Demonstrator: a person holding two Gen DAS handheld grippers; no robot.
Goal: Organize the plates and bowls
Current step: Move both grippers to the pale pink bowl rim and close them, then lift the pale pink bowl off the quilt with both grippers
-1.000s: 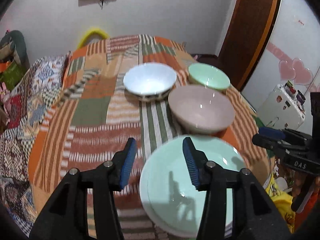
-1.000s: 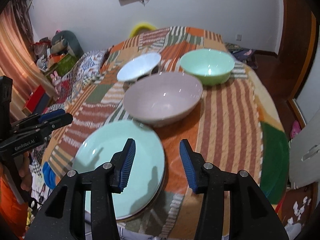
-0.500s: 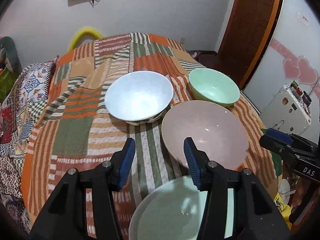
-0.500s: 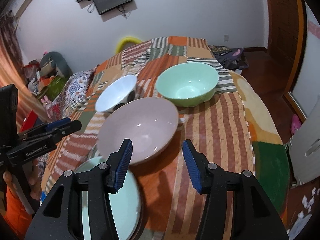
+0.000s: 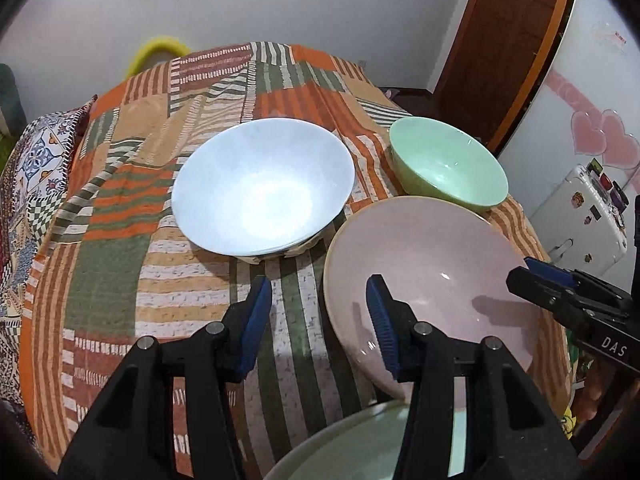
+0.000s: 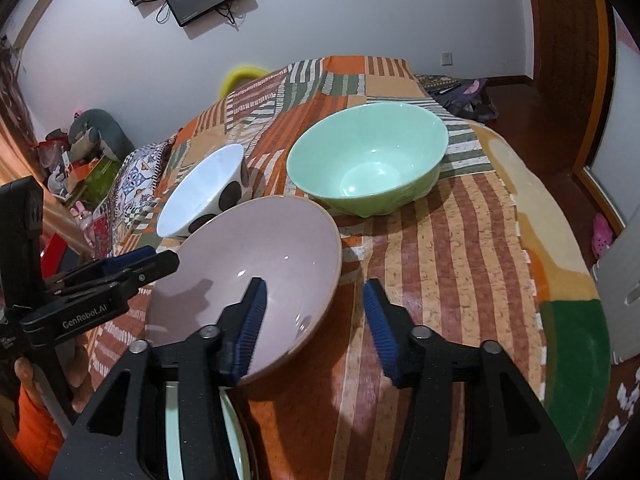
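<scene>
Right now my left gripper and right gripper flank the wide pale pink ceramic bowl on the striped patchwork bed, jaws closing, grasping nothing. Pinching the glossy rim unevenly could tip it against the mint-green bowl.

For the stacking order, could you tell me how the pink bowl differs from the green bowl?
The pink bowl is wide and shallow; the green bowl is narrower and deeper. The pink bowl lies between both grippers' fingers, while the green bowl stands farther back. Both are upright, empty and rest on the striped cloth.
</scene>
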